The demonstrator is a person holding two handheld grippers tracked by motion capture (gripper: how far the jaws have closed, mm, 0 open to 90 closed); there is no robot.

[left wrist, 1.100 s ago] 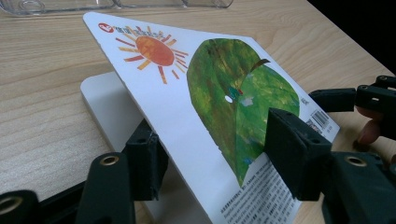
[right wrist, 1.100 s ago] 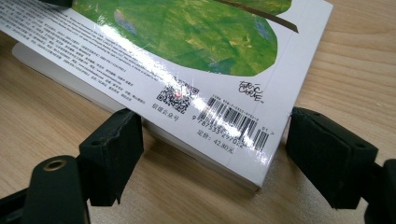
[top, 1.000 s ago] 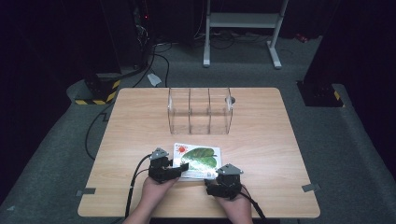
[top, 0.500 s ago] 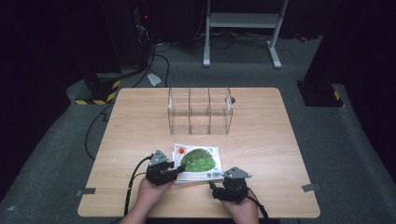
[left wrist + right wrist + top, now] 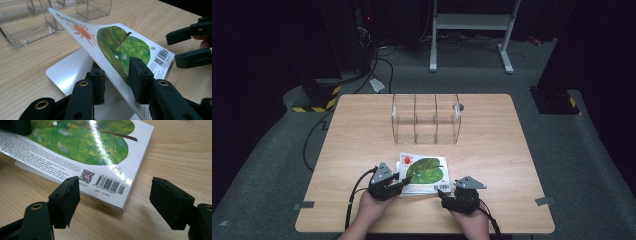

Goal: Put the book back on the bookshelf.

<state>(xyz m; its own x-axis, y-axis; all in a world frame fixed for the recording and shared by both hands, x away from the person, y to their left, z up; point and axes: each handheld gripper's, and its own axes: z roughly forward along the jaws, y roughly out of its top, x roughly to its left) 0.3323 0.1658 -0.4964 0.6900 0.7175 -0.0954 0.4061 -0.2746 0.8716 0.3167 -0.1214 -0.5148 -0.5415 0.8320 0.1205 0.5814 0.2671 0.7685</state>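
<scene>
A picture book [image 5: 424, 172] with a green leaf on its cover lies near the table's front edge. My left gripper [image 5: 401, 184] is shut on the cover's left edge. In the left gripper view the cover [image 5: 112, 42] tilts up off the white page [image 5: 70, 72] below, one pad under it and one on top; these jaws [image 5: 117, 71] have just been closing. My right gripper [image 5: 443, 192] stands open at the book's near right corner. Its jaws [image 5: 117, 192] straddle the barcode corner of the book [image 5: 87, 145] without touching it and have just been closing a little.
A clear plastic organizer [image 5: 426, 119] with three compartments stands at the middle of the wooden table [image 5: 492, 150], beyond the book. Its trays [image 5: 32, 32] are near the lifted cover's far end. Cables and a metal stand lie on the dark floor behind.
My left gripper's jaws have closed on the book's cover edge and the cover has tilted up. The right gripper has drawn back slightly from the book's near corner.
</scene>
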